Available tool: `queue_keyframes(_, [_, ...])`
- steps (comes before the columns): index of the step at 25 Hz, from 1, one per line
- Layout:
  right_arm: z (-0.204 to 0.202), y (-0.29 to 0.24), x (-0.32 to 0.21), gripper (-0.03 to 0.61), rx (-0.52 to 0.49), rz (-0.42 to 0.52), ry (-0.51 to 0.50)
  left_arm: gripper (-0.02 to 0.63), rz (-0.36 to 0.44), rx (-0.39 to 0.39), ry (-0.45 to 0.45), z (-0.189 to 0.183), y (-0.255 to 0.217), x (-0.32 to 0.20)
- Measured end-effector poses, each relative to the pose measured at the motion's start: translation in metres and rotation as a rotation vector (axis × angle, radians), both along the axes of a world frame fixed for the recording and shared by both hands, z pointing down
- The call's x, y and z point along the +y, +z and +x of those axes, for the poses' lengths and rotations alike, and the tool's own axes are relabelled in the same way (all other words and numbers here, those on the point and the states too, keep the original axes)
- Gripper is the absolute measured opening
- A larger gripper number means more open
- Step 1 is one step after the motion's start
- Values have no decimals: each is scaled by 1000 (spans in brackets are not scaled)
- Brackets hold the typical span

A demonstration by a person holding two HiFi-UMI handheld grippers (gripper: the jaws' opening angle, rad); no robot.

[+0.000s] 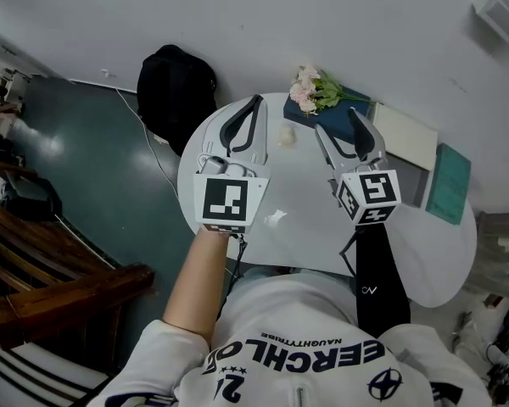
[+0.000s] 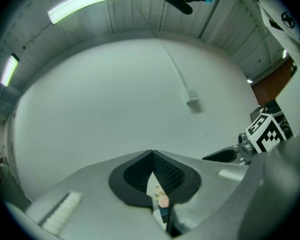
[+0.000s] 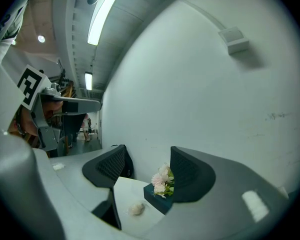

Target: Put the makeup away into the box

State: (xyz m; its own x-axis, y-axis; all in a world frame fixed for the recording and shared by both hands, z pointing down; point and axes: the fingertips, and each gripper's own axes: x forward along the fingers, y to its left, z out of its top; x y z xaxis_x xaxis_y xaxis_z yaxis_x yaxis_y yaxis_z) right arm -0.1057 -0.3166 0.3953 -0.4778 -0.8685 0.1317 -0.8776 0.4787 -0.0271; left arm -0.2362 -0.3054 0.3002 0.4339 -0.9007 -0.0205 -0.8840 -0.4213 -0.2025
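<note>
A round white table [image 1: 424, 253] stands in front of me. A small cream lump [image 1: 288, 136] lies on it between the two grippers' tips, also seen as the cream lump [image 3: 136, 209]. Behind it sits a dark teal box [image 1: 335, 113] with pink flowers [image 1: 308, 91] on top; the flowers [image 3: 162, 180] show between the right gripper's fingers. My left gripper [image 1: 255, 102] is shut on nothing, its tips touching [image 2: 151, 155]. My right gripper [image 1: 336, 119] is open and empty [image 3: 147, 169], pointing at the box and lump from a short way off.
A white flat box [image 1: 405, 130] and a teal book [image 1: 448, 183] lie at the table's right. A small white scrap [image 1: 274, 219] lies near the front edge. A black bag [image 1: 176, 79] sits on the floor by the wall. A dark wooden bench [image 1: 42, 270] is at left.
</note>
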Motion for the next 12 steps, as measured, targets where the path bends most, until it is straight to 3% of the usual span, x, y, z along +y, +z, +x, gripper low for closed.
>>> queue_keyframes(4, [-21, 34, -10, 316, 32, -96, -7, 2, 12, 0, 6, -10, -4, 0])
queue_keyframes(12, [-70, 159, -33, 337, 169, -350, -48, 2, 27, 5, 10, -37, 2, -1])
